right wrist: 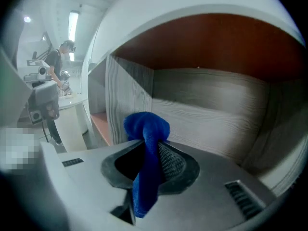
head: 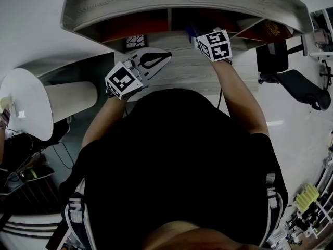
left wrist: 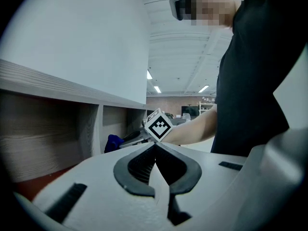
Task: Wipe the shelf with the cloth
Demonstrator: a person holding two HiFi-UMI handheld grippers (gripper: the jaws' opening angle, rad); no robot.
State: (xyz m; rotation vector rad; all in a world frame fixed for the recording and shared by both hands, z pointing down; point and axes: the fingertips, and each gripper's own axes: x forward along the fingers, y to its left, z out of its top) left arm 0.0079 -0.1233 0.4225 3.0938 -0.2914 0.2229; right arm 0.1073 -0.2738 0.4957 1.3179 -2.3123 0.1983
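Note:
The wood-grain shelf (head: 182,4) spans the top of the head view, with open compartments below its top board. My right gripper (head: 195,37) reaches into the middle compartment, shut on a blue cloth (right wrist: 147,129). In the right gripper view the cloth bunches above the jaws (right wrist: 149,146) and hangs down between them, close to the compartment's grey back wall (right wrist: 216,114). My left gripper (head: 165,56) hovers shut in front of the shelf, left of the right one, with nothing in it. The left gripper view shows the shut jaws (left wrist: 155,147), the cloth (left wrist: 113,142) and the right gripper's marker cube (left wrist: 159,124).
A vertical divider (right wrist: 127,100) stands left of the cloth, and the compartment's ceiling (right wrist: 216,47) is red-brown. A white round table (head: 26,103) sits at the left, a black chair (head: 296,85) at the right. A person (right wrist: 60,64) stands far off.

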